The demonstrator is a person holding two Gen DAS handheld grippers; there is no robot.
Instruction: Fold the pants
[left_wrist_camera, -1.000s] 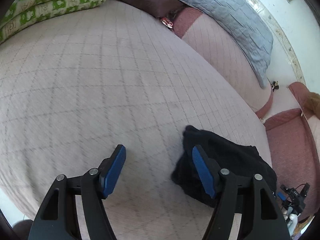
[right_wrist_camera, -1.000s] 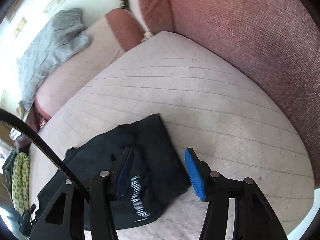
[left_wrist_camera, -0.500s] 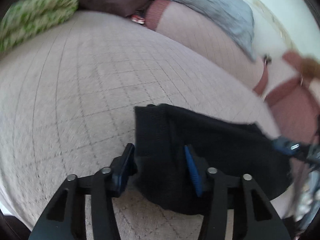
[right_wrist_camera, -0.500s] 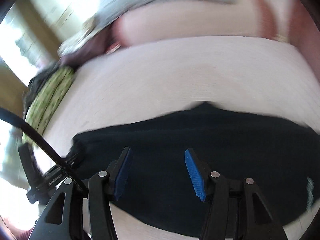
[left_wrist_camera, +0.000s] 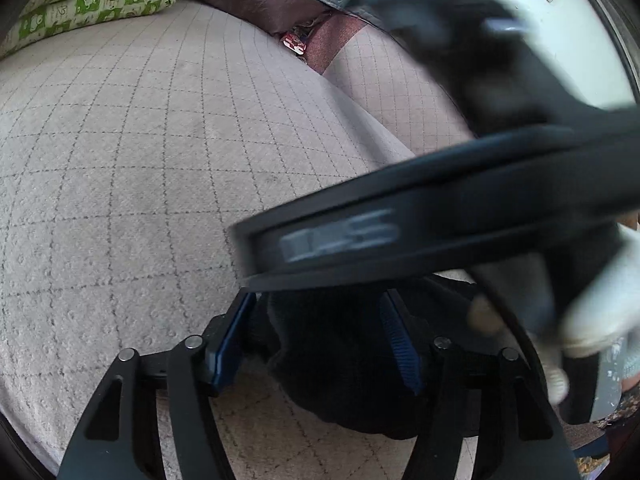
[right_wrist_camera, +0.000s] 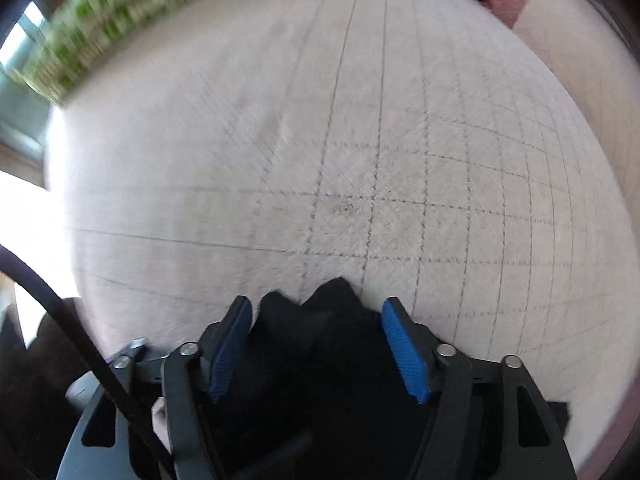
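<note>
The black pants (left_wrist_camera: 340, 364) lie bunched on the pale quilted bed cover (left_wrist_camera: 140, 160). My left gripper (left_wrist_camera: 320, 336) is open, its blue pads on either side of the pants' edge. The right gripper's body (left_wrist_camera: 440, 220) crosses close in front of the left wrist view, blurred, and hides the rest of the pants. In the right wrist view my right gripper (right_wrist_camera: 320, 344) is open, with a bunch of the black pants (right_wrist_camera: 316, 340) between its blue pads. The right wrist view is motion-blurred.
A green patterned quilt (left_wrist_camera: 92, 0) and a dark brown cushion (left_wrist_camera: 256, 0) lie at the far side of the bed. A small red packet (left_wrist_camera: 294, 42) sits by the pink bolster (left_wrist_camera: 400, 88). The green quilt also shows in the right wrist view (right_wrist_camera: 120, 20).
The right gripper has swung left across the pants and now crosses in front of the left gripper's camera. Both grippers have closed in on the same end of the pants. Both stay open.
</note>
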